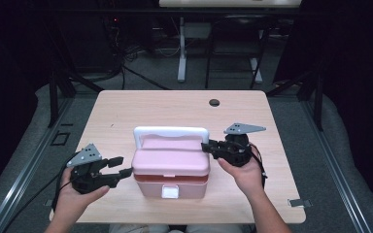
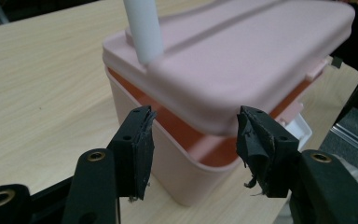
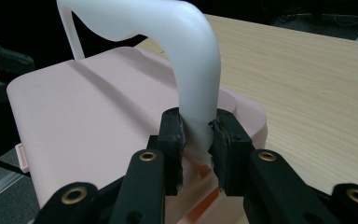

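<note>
The high view showed a pink box (image 1: pixel 171 167) sitting near the front middle of the wooden table (image 1: pixel 126 109), between the person's two hands. Its white handle (image 1: pixel 171 131) stood straight up.

The right gripper (image 1: pixel 207 147) was pinching the right leg of that handle, low down by the lid (image 1: pixel 171 160). In the right gripper view, the two black pads (image 3: pixel 172 140) pressed on the white leg from both sides. That grip probably kept the box from sliding or tipping while the other hand worked.

The left gripper (image 1: pixel 121 166) sat at the left end of the box with its jaws spread wide and nothing pinched. In the left gripper view the lid corner sat between the pads (image 2: pixel 137 140), but they did not touch it. The lid was lifted a little there, with a gap showing the orange inside (image 2: pixel 214 149). The jaws were likely spread so they could fit around the thick lid edge and open it more.

The white clasp (image 1: pixel 170 191) on the front faced the person.
</note>
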`<state>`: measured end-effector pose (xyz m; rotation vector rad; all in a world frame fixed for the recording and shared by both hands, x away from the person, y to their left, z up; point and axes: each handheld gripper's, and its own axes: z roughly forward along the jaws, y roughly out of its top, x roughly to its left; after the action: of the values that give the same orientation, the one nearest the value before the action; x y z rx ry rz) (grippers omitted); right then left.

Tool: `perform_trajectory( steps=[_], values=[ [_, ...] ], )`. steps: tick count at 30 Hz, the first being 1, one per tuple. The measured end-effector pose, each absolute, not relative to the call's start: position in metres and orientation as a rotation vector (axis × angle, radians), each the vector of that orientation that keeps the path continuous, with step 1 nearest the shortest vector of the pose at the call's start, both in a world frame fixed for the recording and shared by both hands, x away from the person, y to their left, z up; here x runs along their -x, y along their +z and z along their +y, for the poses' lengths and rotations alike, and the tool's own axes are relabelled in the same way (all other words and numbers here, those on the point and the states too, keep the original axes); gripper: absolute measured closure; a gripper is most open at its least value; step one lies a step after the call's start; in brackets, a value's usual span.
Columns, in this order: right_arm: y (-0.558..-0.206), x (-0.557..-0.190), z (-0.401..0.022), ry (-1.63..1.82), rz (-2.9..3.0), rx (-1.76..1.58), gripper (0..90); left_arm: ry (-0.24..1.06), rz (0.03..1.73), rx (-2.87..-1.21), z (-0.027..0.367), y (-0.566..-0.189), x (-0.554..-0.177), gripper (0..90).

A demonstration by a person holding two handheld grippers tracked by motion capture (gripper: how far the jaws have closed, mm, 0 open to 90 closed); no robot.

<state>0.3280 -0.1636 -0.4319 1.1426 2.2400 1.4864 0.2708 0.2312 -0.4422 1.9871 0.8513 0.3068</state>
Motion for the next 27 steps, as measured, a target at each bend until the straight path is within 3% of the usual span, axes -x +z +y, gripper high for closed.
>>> perform_trajectory(
  steps=[9, 27],
  values=[
    [-0.432, -0.328, -0.165, 1.482, 2.235, -1.145, 74.2, 0.274, 0.844, -2.003, 0.226, -0.452, -0.271, 45.8],
    [-0.431, -0.329, -0.167, 1.508, 2.226, -1.145, 73.9, 0.342, 0.848, -1.987, 0.215, -0.454, -0.277, 47.4]
  ],
)
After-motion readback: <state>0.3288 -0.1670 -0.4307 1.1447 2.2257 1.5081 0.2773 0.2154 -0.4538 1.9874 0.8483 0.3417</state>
